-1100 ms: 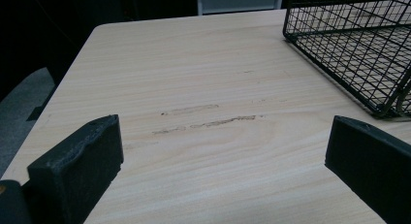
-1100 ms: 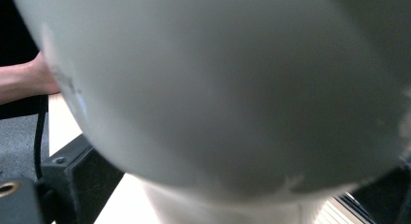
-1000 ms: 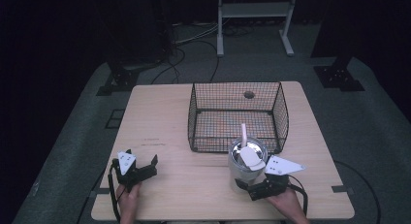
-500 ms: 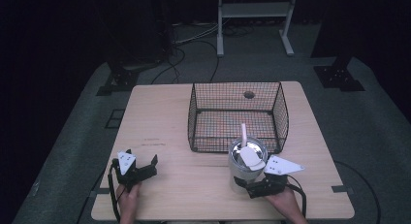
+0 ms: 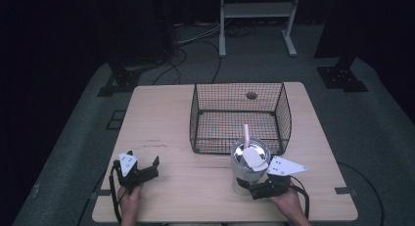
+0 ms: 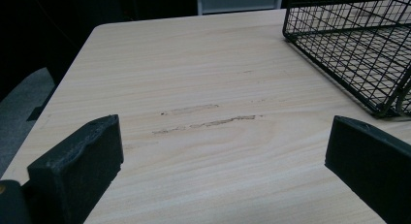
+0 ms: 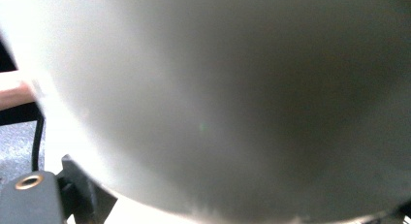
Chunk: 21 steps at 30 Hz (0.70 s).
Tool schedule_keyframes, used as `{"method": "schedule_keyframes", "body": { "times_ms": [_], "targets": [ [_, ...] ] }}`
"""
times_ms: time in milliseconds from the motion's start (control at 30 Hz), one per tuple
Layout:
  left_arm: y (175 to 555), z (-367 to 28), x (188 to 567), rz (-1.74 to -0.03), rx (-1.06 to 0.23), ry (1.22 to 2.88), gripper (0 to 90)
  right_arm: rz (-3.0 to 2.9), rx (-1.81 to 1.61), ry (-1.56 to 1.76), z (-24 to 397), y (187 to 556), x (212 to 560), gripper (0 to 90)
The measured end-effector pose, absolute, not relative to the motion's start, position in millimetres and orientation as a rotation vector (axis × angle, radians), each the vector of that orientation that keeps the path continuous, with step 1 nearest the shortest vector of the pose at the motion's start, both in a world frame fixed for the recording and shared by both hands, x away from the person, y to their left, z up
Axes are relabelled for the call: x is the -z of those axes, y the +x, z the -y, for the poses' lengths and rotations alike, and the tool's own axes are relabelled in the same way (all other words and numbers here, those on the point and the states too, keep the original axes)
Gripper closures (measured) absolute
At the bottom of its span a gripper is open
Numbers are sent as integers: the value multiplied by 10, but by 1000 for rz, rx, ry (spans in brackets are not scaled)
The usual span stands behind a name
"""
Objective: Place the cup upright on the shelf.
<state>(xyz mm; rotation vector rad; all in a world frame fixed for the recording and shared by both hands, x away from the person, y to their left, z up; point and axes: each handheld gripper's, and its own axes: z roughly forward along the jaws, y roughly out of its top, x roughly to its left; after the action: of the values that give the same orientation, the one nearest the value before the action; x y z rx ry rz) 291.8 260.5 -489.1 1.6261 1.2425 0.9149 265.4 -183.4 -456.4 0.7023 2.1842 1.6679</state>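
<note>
Pale steel, round tumbler with a white straw (image 5: 248, 162) sits clamped in the right gripper (image 5: 254, 186) beside the black wire basket (image 5: 284, 108). The left gripper (image 5: 142, 168) rests spread wide on the light wood-grain table (image 5: 161, 123).

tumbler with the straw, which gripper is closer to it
Right. The right gripper is at the base of the tumbler, its jaws around it. The left gripper sits well off to the tumbler's left, jaws open over the bare table.

grippers: 2 (image 5: 145, 168) (image 5: 245, 186) | tumbler: 1 (image 5: 248, 163) | wire basket: 1 (image 5: 284, 108) | table: 1 (image 5: 161, 113)
</note>
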Motion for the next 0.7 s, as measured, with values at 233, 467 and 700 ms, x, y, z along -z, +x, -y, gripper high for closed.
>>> {"method": "schedule_keyframes", "body": {
  "times_ms": [233,467,700],
  "targets": [
    [2918,-2605,4890,-1242,-916,1628,0,-2190,-1672,680,1839,2670,4562,91],
    [2916,-2600,4890,-1241,-921,1634,0,-2211,-1684,649,1817,2701,4534,92],
    [2917,-2597,4892,-1242,-920,1630,0,-2204,-1709,631,1762,2751,4401,92]
  ]
}}
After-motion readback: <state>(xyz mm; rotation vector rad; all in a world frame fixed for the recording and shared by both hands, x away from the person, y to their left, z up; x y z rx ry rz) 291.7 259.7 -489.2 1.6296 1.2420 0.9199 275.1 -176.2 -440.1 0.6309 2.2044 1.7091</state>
